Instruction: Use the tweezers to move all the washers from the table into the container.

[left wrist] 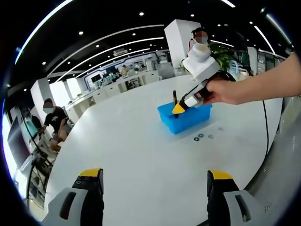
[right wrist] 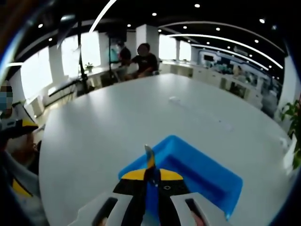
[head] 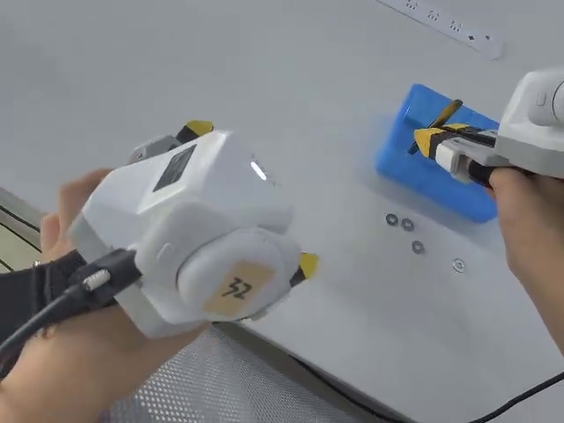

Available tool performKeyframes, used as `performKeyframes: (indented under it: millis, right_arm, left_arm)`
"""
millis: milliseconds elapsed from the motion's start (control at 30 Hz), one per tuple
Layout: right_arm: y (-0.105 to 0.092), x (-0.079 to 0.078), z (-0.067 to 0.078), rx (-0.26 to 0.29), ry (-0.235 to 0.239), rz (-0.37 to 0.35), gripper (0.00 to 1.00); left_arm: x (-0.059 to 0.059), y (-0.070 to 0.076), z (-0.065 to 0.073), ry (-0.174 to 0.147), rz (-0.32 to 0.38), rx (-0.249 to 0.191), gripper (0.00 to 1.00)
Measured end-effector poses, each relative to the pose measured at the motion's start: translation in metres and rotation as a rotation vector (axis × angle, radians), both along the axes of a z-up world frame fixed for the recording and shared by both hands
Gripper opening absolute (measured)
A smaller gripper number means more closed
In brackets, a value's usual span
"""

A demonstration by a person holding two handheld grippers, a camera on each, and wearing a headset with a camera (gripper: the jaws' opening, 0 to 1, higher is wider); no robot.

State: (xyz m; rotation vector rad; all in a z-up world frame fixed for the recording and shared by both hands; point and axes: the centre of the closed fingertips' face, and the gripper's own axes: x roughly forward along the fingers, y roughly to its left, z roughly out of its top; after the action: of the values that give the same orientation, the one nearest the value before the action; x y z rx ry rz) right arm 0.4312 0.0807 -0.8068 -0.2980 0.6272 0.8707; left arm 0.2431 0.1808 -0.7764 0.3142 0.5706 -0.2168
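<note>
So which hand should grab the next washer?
Right. The right gripper holds the tweezers over the blue container, close to the washers; the left gripper is open and farther away.

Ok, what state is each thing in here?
left gripper: open, fingers wide apart, holding nothing.
right gripper: shut on the tweezers.
tweezers: held, tip over the container.
container: upright on the table, top open.
washers: loose on the table beside the container.

Open-plan lab or office hall: long white workbenches (left wrist: 120, 84), ceiling spotlights (left wrist: 141, 13), curved light strips (left wrist: 117, 34), white pillar (left wrist: 180, 37), people (right wrist: 143, 59).
</note>
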Motion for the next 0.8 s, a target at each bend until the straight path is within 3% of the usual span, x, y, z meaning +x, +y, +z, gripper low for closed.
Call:
performKeyframes:
  millis: [100, 200, 333, 467, 667, 800]
  right_arm:
    - [0.0, -0.001, -0.001, 0.006, 0.005, -0.004, 0.05]
    - [0.0, -0.002, -0.001, 0.016, 0.001, -0.01, 0.06]
    - [-0.001, -0.004, 0.0, 0.029, 0.015, -0.022, 0.06]
    - [-0.003, -0.004, 0.005, 0.028, -0.002, -0.025, 0.05]
    - [-0.006, -0.003, 0.015, 0.031, -0.027, -0.027, 0.05]
    - [-0.007, -0.009, 0.031, 0.056, -0.038, -0.022, 0.05]
  left_arm:
    - [0.0, 0.002, 0.001, -0.005, 0.003, 0.005, 0.93]
    - [0.0, 0.008, -0.003, 0.018, 0.035, -0.01, 0.93]
    - [-0.001, 0.01, -0.002, 0.019, 0.05, -0.027, 0.93]
    - [-0.001, 0.01, -0.001, 0.015, 0.051, -0.017, 0.93]
    - [-0.002, 0.014, -0.003, 0.026, 0.07, -0.014, 0.92]
    - [-0.002, 0.015, -0.004, 0.031, 0.071, -0.015, 0.92]
